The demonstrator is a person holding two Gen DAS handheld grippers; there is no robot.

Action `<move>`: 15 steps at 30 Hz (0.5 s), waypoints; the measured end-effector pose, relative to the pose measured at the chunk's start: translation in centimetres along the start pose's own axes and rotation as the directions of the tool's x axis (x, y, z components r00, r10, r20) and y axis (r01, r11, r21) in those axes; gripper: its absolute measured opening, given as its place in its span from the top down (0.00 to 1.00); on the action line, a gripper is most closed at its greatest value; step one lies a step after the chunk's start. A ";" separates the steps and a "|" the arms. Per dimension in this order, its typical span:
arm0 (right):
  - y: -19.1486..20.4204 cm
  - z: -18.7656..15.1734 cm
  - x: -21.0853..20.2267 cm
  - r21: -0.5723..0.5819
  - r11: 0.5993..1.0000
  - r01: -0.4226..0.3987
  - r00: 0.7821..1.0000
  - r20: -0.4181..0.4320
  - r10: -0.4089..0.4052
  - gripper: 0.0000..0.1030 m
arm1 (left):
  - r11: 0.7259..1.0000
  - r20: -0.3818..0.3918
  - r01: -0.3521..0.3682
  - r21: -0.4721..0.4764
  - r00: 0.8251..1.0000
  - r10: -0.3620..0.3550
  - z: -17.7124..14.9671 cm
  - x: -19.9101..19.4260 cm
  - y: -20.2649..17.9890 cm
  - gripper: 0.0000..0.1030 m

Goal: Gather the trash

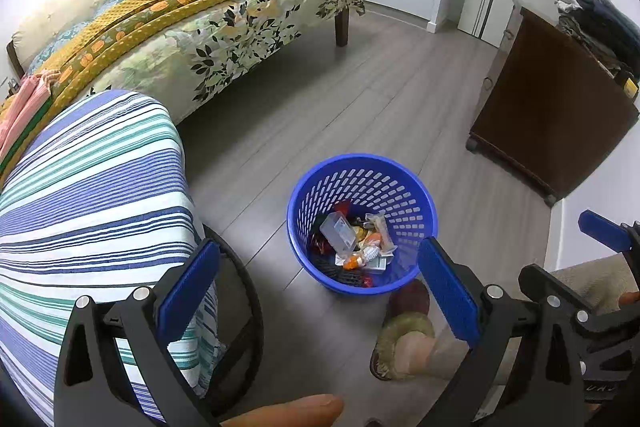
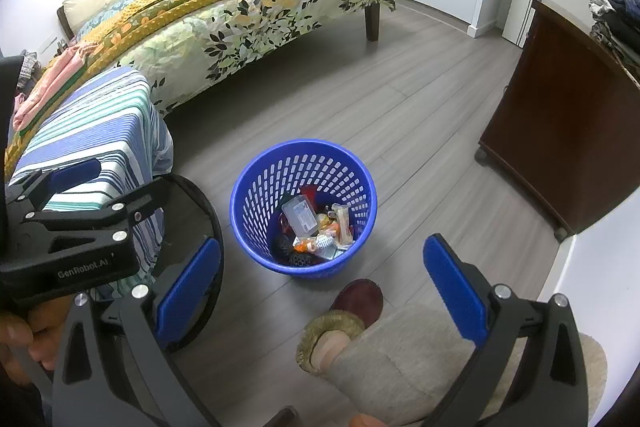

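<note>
With the blue basket [image 1: 362,223] of trash [image 1: 352,247] standing on the floor [image 1: 360,99], both grippers, left gripper [image 1: 316,291] and right gripper [image 2: 320,283], hover wide-jawed and empty, so collecting seems finished, or another scrap must be sought.

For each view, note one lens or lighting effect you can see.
Left wrist view: fisheye bends the bed into a curve, black vignette at the corners. Right wrist view: top-left wall is blown out white, while the basket stays sharp.

Trash pile [image 2: 316,231] in basket [image 2: 256,187]: items too small to identify; lower pieces buried. Slipper [image 2: 352,307] partly behind leg.
</note>
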State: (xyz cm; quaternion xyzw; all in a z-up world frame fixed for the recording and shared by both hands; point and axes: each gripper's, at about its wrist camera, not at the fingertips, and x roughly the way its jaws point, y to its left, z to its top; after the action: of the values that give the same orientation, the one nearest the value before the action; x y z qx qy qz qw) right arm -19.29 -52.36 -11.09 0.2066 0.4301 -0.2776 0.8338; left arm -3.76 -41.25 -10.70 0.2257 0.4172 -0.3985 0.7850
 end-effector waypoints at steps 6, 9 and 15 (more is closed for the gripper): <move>0.0 0.0 0.0 0.000 1.000 -0.001 1.000 0.000 0.001 0.04 | 1.000 0.000 0.001 0.001 1.000 -0.001 0.0 0.0 0.0 0.05; 0.0 0.0 0.0 0.000 1.000 0.000 1.000 0.000 0.000 0.04 | 1.000 0.000 0.000 0.001 1.000 0.000 0.0 0.0 -0.1 0.05; 0.2 -0.2 0.0 0.000 1.000 0.002 1.000 -0.003 -0.002 0.04 | 1.000 -0.002 0.001 0.000 1.000 -0.001 -0.1 0.1 0.3 0.05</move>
State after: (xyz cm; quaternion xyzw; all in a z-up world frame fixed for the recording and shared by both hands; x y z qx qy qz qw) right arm -19.25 -52.09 -11.13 0.2068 0.4314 -0.2781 0.8329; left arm -3.51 -41.05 -10.77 0.2257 0.4180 -0.3985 0.7846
